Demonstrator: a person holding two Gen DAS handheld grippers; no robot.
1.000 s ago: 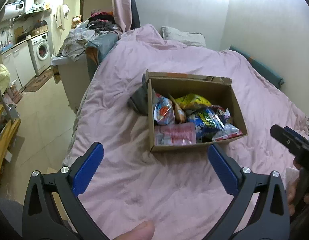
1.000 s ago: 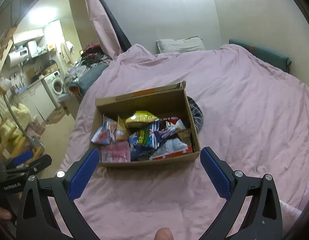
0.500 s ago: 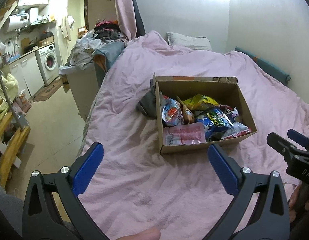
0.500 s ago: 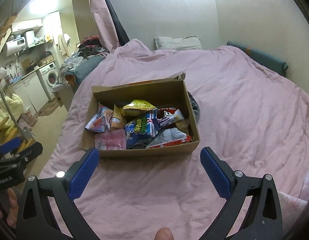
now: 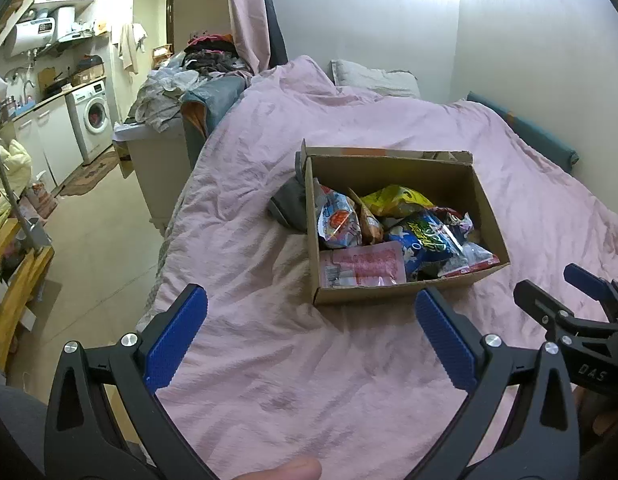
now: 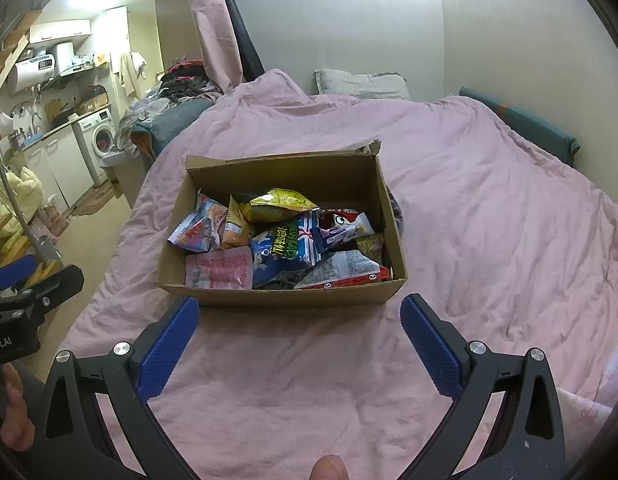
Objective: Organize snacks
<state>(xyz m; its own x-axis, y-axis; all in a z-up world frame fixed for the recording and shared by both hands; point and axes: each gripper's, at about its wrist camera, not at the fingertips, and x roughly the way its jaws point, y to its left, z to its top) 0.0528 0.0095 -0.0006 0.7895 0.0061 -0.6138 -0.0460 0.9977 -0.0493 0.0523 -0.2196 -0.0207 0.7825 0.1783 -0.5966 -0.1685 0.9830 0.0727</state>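
An open brown cardboard box (image 6: 283, 294) sits on a bed covered with a wrinkled pink quilt (image 6: 489, 208), and it is filled with snack packets. Inside, a flat pink rectangular pouch (image 6: 219, 269) lies at the near left corner, a blue bag with green lettering (image 6: 287, 250) is in the middle, a yellow crinkled bag (image 6: 279, 202) rests toward the far wall, a red-and-white packet (image 6: 341, 274) lies along the near right edge, and a pale blue-and-red bag (image 6: 199, 230) leans against the left wall.

The right gripper (image 6: 299, 330) hangs above the quilt with its blue-padded black fingers (image 6: 169, 346) spread wide and holding nothing. The box lies just ahead of the fingertips, roughly centred between them, its near wall close to them but apart.

The left gripper (image 5: 309, 330) is also released, its blue-padded fingers (image 5: 445, 340) wide apart and empty. In its view the box (image 5: 393, 294) sits ahead and to the right, with its near wall just beyond the right fingertip, and the pink pouch (image 5: 363, 266) is the closest packet. A dark grey cloth item (image 5: 289, 204) lies on the quilt against the box's left side.

Each gripper shows at the edge of the other's view. A grey pillow (image 6: 361, 84) lies at the head of the bed.
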